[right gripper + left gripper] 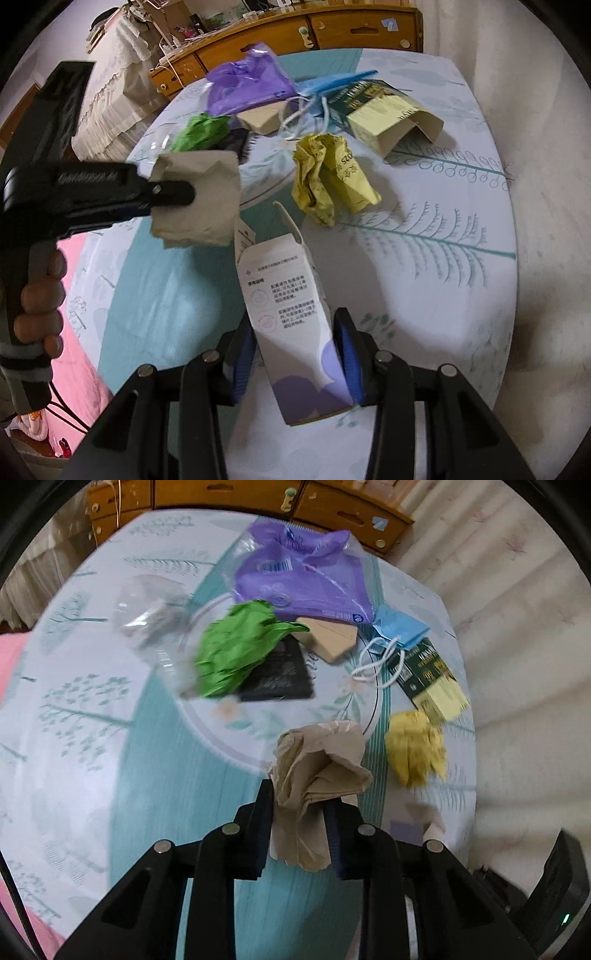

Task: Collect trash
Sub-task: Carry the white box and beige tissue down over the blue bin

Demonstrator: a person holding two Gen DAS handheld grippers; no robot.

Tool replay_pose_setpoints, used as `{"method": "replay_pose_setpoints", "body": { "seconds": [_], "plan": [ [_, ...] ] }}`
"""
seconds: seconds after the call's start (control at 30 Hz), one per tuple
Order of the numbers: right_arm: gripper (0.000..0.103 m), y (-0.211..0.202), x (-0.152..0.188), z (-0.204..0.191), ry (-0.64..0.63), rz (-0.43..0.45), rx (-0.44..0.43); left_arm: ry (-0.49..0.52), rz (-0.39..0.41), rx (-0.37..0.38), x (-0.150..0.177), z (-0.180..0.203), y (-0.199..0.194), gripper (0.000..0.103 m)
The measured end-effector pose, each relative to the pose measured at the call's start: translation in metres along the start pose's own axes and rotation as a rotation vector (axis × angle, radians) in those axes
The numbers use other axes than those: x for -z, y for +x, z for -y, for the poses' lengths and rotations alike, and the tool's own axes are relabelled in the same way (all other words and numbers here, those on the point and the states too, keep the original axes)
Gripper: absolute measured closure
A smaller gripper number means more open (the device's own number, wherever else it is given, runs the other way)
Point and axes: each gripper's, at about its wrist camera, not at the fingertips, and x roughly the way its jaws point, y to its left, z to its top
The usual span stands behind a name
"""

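My left gripper [301, 805] is shut on a crumpled brown paper [317, 771] and holds it above the table; it also shows in the right wrist view [173, 192] with the paper [199, 199]. My right gripper [295, 332] is shut on a white and purple carton [288, 314], open flap pointing away. On the table lie a yellow paper ball [415, 751] [328, 177], a green paper ball [236, 650] [201, 131], a purple plastic bag [303, 576] [247, 85], a blue mask [399, 627] and a green and yellow box [432, 679] [384, 110].
A round table with a leaf-patterned cloth [424, 258] bears the trash. A black card [280, 672], a tan cardboard piece [328, 638] and clear plastic [151, 616] lie there too. A wooden cabinet [332, 33] stands behind. A pink surface [74, 295] lies to the left.
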Motion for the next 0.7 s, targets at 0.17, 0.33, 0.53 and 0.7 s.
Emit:
{"method": "replay_pose_setpoints", "body": {
  "seconds": [0.17, 0.33, 0.53, 0.7],
  "plan": [
    [0.062, -0.025, 0.014, -0.039, -0.014, 0.054, 0.039, 0.111, 0.059, 0.007, 0.033, -0.019, -0.060, 0.080],
    [0.062, -0.059, 0.048, -0.087, 0.031, 0.124, 0.059, 0.254, 0.126, -0.010, 0.081, -0.052, -0.125, 0.080],
    [0.062, -0.078, 0.101, -0.151, 0.053, 0.159, 0.084, 0.323, 0.165, 0.003, 0.152, -0.115, -0.183, 0.079],
    [0.062, -0.083, 0.155, -0.200, 0.064, 0.154, 0.085, 0.374, 0.136, 0.009, 0.208, -0.164, -0.211, 0.079]
  ]
}}
